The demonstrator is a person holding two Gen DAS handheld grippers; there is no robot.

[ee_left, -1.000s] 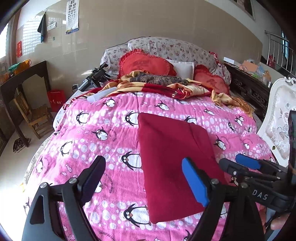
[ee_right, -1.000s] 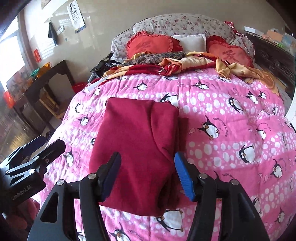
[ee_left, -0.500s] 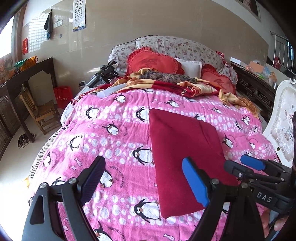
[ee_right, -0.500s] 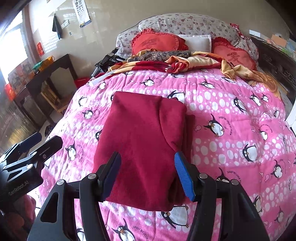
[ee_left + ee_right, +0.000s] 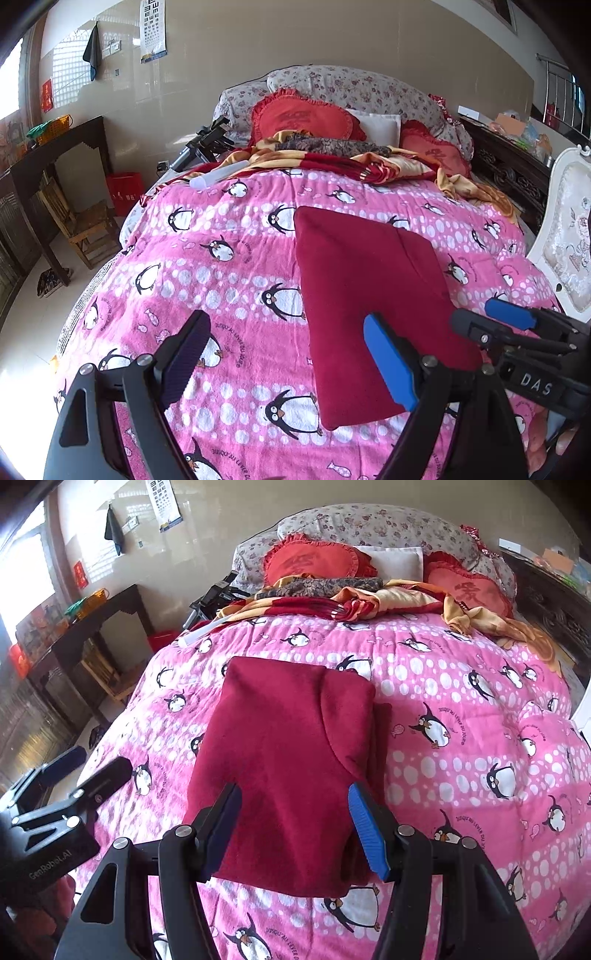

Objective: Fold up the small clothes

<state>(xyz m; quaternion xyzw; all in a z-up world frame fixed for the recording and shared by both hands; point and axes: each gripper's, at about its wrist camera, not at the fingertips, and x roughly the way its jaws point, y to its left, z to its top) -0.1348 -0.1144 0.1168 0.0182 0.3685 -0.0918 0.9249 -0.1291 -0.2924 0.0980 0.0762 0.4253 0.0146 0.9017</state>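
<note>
Both grippers have been drawn back and raised since the earlier frames, so more of the bed is seen. The red garment (image 5: 284,768) is left folded into a long rectangle on the pink penguin quilt (image 5: 229,266), its long axis running away toward the pillows (image 5: 317,559). The right gripper (image 5: 293,830) is held directly over the near edge, fingers spread and empty; the left gripper (image 5: 288,354) is likewise released, and the garment lies to its right. The right one is judged nearer for a further fold. Nothing is seen in the way; a white tube (image 5: 218,177) and rumpled blankets (image 5: 369,602) lie well apart
</note>
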